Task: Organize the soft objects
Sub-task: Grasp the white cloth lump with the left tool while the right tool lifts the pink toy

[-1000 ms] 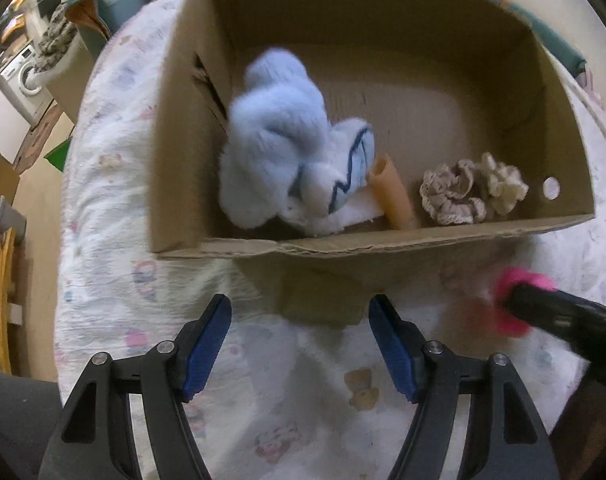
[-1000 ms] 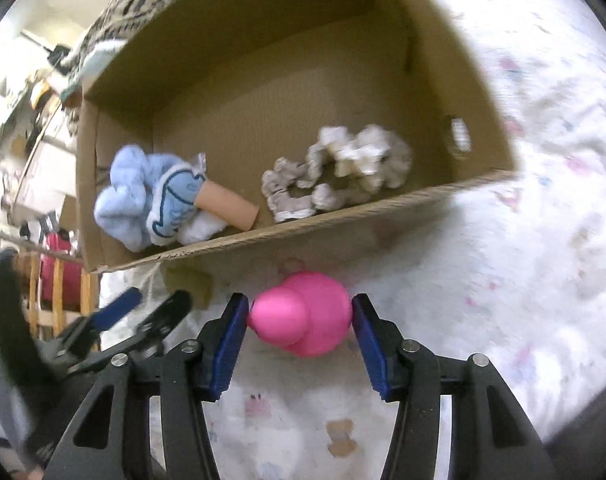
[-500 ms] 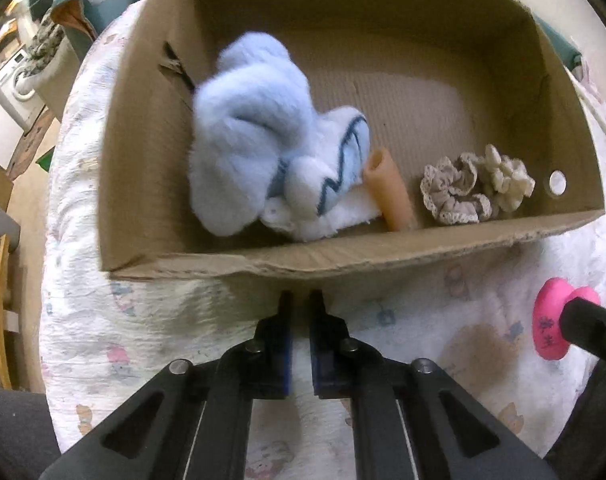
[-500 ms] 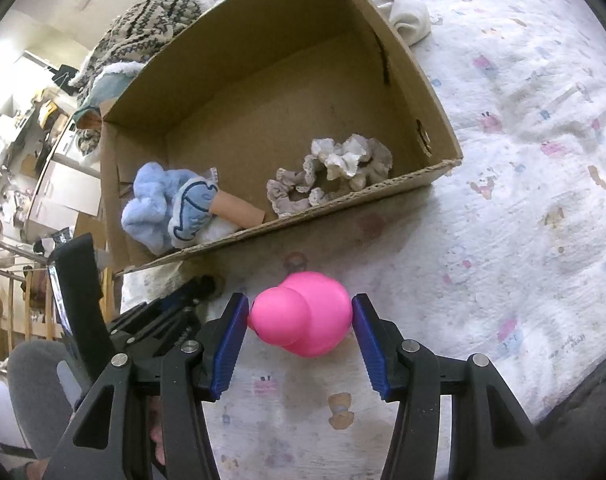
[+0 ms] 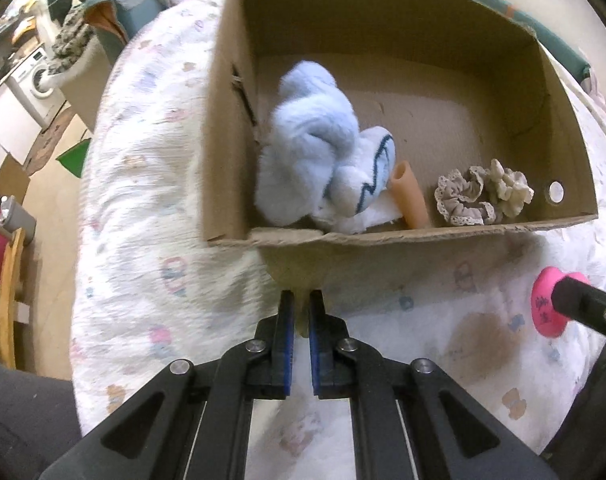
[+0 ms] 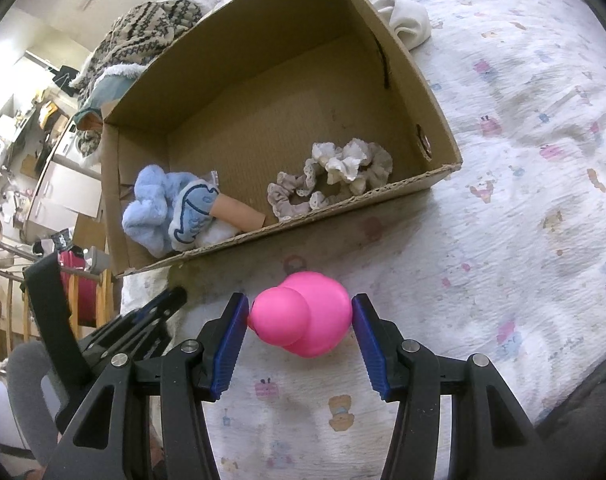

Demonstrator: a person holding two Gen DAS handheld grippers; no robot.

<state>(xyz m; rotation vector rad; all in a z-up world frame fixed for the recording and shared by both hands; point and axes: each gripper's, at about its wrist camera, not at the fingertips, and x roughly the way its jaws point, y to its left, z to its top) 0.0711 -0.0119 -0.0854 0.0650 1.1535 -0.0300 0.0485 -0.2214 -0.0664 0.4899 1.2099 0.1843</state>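
Observation:
An open cardboard box (image 5: 415, 236) (image 6: 443, 136) lies on a patterned bedspread. It holds a light blue plush toy (image 5: 307, 144) (image 6: 171, 208), an orange tube (image 5: 409, 196) (image 6: 239, 214) and beige and cream scrunchies (image 5: 483, 196) (image 6: 335, 176). My left gripper (image 5: 298, 316) is shut on the box's front flap (image 5: 299, 270). My right gripper (image 6: 301, 320) is shut on a pink rubber toy (image 6: 303, 318), held just above the bedspread in front of the box; the toy also shows in the left wrist view (image 5: 545, 308).
The bedspread (image 6: 523, 160) extends right of the box. A white cloth (image 6: 407, 24) lies past the box's far corner. A knitted blanket pile (image 6: 147, 28) sits behind the box. A room with a washing machine (image 5: 31, 76) and a wooden chair (image 5: 7, 300) lies left.
My left gripper went from open to shut on the box's front flap. My right gripper lifted back from the box, still holding the pink toy.

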